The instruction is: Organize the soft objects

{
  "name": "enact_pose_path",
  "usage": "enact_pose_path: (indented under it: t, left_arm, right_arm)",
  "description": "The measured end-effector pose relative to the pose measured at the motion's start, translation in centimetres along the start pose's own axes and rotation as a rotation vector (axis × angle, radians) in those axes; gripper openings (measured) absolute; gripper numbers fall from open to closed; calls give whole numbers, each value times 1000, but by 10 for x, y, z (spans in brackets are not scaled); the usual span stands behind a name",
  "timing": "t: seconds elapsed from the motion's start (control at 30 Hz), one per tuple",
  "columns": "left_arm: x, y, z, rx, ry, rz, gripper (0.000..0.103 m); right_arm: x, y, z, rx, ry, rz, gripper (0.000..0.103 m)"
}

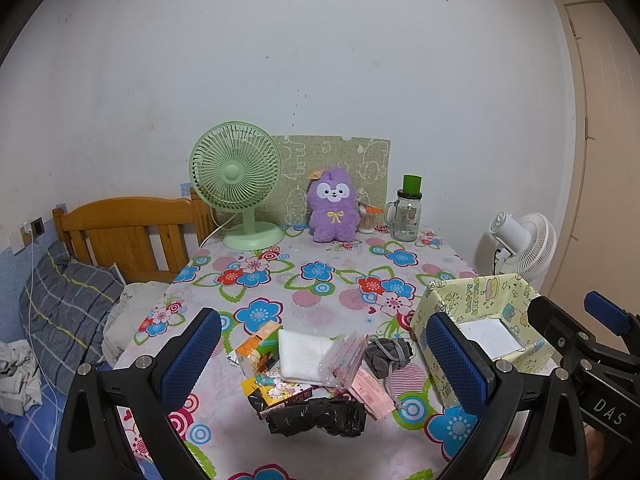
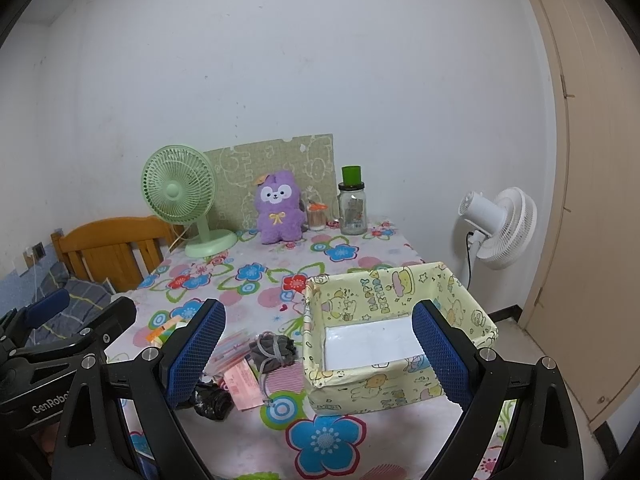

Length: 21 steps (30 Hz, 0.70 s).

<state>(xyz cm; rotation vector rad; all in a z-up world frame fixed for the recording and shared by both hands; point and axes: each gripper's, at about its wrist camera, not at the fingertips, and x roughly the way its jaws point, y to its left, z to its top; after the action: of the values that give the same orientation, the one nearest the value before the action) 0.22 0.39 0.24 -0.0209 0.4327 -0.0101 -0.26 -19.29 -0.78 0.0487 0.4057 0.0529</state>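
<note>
A pile of small items lies on the floral tablecloth (image 1: 320, 292): a folded white cloth (image 1: 301, 355), a grey drawstring pouch (image 1: 389, 352), a crumpled black bag (image 1: 318, 420), a clear packet (image 1: 343, 360), a pink packet (image 1: 370, 392) and colourful boxes (image 1: 260, 354). A yellow cartoon-print box (image 2: 396, 332) stands open to the right, empty. My left gripper (image 1: 324, 356) is open above the pile. My right gripper (image 2: 318, 354) is open, straddling the box's left wall. The pouch (image 2: 274, 354) and black bag (image 2: 212, 398) also show in the right wrist view.
A green desk fan (image 1: 236, 184), a purple plush toy (image 1: 332, 208), a glass jar with a green lid (image 1: 408, 212) and a cotton-swab pot (image 1: 366, 218) stand at the table's back. A white floor fan (image 2: 500, 228) stands right. A bed with a wooden headboard (image 1: 128, 232) lies left.
</note>
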Motion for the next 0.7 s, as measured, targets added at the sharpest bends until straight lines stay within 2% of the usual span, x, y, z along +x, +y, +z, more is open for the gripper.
enact_pose_path:
  t: [0.7]
  left_arm:
    - [0,0,-1,-1,-2,1,103]
  right_arm:
    - [0,2,-1,-5,-2,-11,96]
